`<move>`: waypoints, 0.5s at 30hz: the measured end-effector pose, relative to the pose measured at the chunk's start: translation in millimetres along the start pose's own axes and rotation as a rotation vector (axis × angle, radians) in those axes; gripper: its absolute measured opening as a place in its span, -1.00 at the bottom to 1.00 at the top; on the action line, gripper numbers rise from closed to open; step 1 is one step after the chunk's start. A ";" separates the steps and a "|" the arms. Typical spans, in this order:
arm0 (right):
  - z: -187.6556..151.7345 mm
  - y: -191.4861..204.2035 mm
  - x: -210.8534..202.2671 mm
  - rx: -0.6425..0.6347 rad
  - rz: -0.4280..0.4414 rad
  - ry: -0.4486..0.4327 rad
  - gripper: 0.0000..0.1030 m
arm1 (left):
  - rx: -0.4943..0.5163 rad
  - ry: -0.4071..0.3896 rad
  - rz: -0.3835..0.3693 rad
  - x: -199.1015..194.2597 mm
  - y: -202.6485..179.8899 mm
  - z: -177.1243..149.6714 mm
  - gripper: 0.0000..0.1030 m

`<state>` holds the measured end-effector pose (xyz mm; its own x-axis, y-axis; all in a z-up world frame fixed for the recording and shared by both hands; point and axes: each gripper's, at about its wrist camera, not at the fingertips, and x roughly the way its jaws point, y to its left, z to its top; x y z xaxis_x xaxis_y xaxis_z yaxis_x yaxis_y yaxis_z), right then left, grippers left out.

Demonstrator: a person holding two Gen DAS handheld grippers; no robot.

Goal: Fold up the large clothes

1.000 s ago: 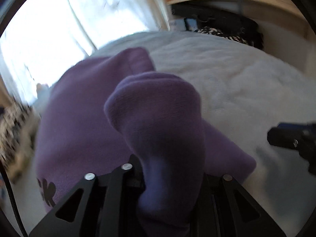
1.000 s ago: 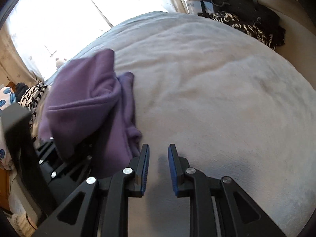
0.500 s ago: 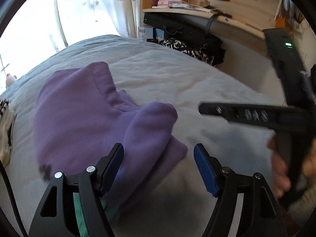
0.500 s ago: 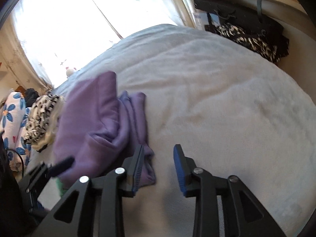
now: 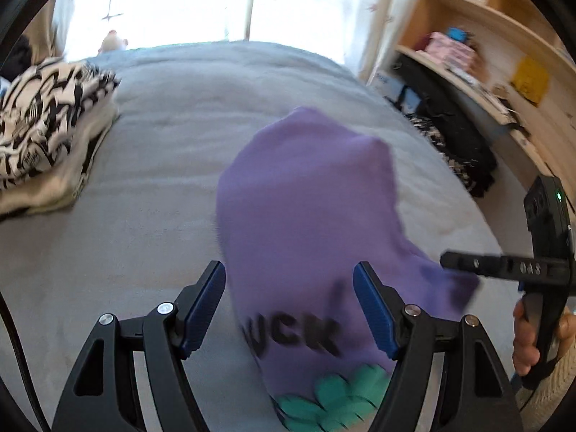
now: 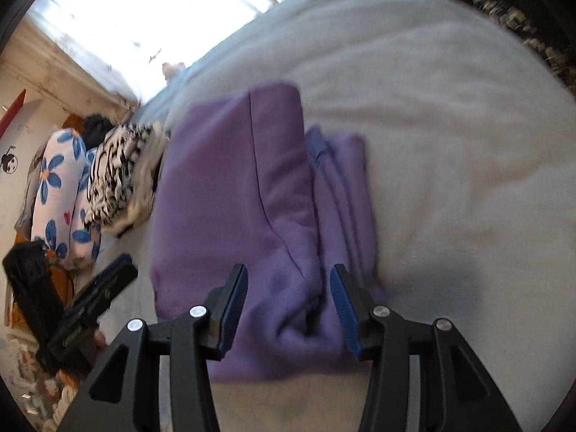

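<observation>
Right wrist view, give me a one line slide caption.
Open right tool above a folded purple garment on a pale bedspread.

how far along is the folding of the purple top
Mostly done: the purple top lies folded into a compact stack on the bed. Nothing is in hand: the left gripper is open, the right gripper has just been opening, neither pressing cloth. Probably left: adding it to the patterned pile.

Grey fleecy bed (image 5: 187, 136) bearing folded purple sweatshirt (image 6: 237, 194) and, nearby, black-and-white patterned clothes pile (image 5: 43, 122).
</observation>
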<state>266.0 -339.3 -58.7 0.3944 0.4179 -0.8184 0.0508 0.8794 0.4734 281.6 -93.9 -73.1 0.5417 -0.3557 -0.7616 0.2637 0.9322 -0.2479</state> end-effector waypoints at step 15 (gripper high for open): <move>-14.6 -18.7 -7.8 -0.061 0.023 -0.081 -0.72 | 0.012 0.021 0.013 53.6 -21.0 31.2 0.29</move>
<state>248.7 -355.7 -66.0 0.4677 0.4204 -0.7775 -0.0137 0.8830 0.4692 330.0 -134.7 -90.0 0.5284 -0.3421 -0.7770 0.2663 0.9358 -0.2310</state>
